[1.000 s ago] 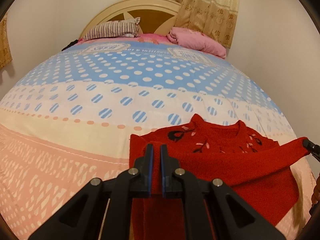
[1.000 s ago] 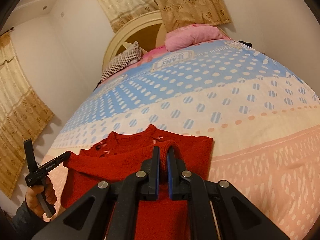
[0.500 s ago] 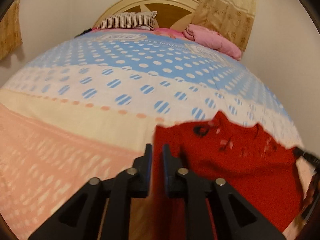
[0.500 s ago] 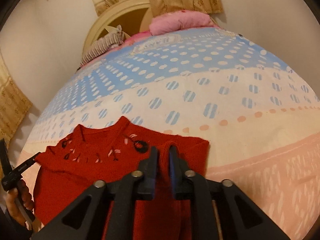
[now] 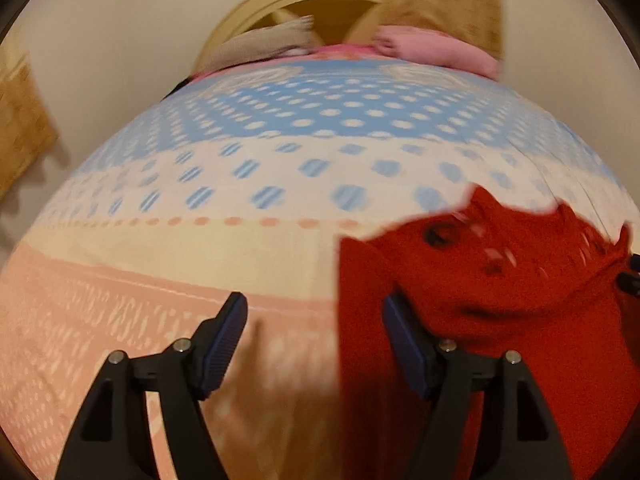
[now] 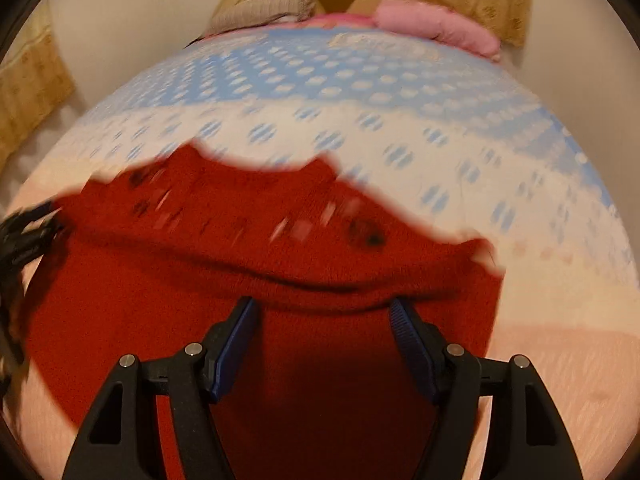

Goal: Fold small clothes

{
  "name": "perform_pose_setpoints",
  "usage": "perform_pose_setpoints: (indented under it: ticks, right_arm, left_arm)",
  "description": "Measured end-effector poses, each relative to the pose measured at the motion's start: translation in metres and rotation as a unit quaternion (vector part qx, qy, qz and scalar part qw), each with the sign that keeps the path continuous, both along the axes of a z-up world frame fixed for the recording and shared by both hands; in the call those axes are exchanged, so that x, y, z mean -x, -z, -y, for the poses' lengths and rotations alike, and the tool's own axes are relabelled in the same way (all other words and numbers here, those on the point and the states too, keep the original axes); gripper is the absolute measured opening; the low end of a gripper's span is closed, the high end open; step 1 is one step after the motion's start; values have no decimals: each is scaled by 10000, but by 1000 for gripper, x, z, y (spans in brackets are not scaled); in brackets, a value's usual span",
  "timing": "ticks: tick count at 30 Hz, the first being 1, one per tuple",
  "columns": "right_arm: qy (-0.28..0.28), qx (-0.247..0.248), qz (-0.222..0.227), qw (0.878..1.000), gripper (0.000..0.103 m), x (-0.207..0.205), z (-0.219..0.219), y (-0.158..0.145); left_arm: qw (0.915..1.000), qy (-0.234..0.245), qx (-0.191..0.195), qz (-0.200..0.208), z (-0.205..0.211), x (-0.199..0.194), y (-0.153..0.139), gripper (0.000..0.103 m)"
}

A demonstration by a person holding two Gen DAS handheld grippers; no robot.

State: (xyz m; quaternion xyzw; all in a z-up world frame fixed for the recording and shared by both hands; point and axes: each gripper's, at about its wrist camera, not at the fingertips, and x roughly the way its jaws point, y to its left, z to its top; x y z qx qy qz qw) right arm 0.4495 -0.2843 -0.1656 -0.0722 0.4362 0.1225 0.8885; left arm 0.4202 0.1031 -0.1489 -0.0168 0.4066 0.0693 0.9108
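Sweater (image 6: 256,280) lies dropped on the bed (image 5: 240,184): both tongs, left (image 5: 314,344) and right (image 6: 322,344), pinched shut a second ago, now gape empty; sleeve fold laid.

Warm dim indoor light, heavy motion blur, fisheye-warped edges.

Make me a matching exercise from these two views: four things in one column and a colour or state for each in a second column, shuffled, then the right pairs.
Column one:
1. sweater
2. left tool
3. bedspread
4. rolled blanket

Column two:
A. pink, by the headboard
B. open, holding nothing
C. red, lying on the bed
D. blue, white and peach bands with dots

Pairs: 1-C, 2-B, 3-D, 4-A
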Motion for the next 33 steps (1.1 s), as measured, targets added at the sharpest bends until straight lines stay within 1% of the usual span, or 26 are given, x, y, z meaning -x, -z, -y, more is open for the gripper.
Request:
perform_pose_setpoints:
  ticks: [2, 3, 5, 6, 8, 9, 12, 14, 17, 19, 21, 23, 25, 26, 27, 30, 33]
  right_arm:
    - [326, -240, 460, 9981, 70, -6, 10, -20]
    - [426, -520, 600, 9959, 70, -4, 19, -29]
    - [450, -733, 649, 9942, 70, 2, 26, -32]
    - [397, -720, 672, 9943, 70, 8, 29, -31]
    - [374, -627, 683, 9950, 70, 19, 32, -25]
    - [392, -655, 660, 9949, 70, 26, 38, -21]
    - [478, -959, 672, 9920, 70, 52, 58, -19]
    - [587, -1151, 750, 9888, 70, 75, 77, -18]
    - [797, -1358, 879, 9836, 70, 107, 104, -18]
    - [858, -1437, 829, 9824, 70, 123, 113, -15]
    - [795, -1484, 723, 9831, 70, 135, 115, -11]
    - [694, -1510, 615, 9842, 58, 141, 112, -6]
    - [493, -1554, 430, 9857, 27, 145, 104, 0]
    - [468, -1470, 320, 9875, 19, 145, 100, 5]
    - [471, -1443, 189, 9882, 8, 146, 97, 12]
    - [428, -1492, 53, 9879, 7, 156, 96, 25]
    - [380, -1297, 89, 9908, 5, 168, 93, 34]
  left_arm:
    - [9995, -188, 251, -36, -11, 0, 2, 73]
    - [9993, -205, 324, -51, -14, 2, 3, 73]
    - [9994, -233, 267, -58, -17, 8, 7, 73]
    - [9994, -255, 245, -44, -18, 12, 8, 73]
    - [9989, -272, 387, -63, -21, 22, 12, 73]
    - [9984, -302, 482, -72, -25, 29, 12, 73]
    - [9975, -278, 649, -13, -27, 51, 9, 73]
    - [9969, -174, 768, 77, -27, 68, 6, 73]
    - [9973, -38, 723, 116, -22, 89, 8, 73]
    - [9974, 61, 709, 70, -16, 100, 13, 73]
    - [9980, 89, 626, 69, -12, 105, 14, 73]
    - [9984, 92, 543, 117, -10, 109, 13, 73]
    - [9982, 42, 592, 93, -13, 108, 15, 74]
    - [9980, 11, 623, 90, -15, 108, 16, 75]
    - [9976, -24, 683, 66, -17, 108, 18, 75]
    - [9969, -34, 787, 53, -19, 114, 20, 77]
    - [9971, -8, 767, 20, -18, 118, 22, 78]
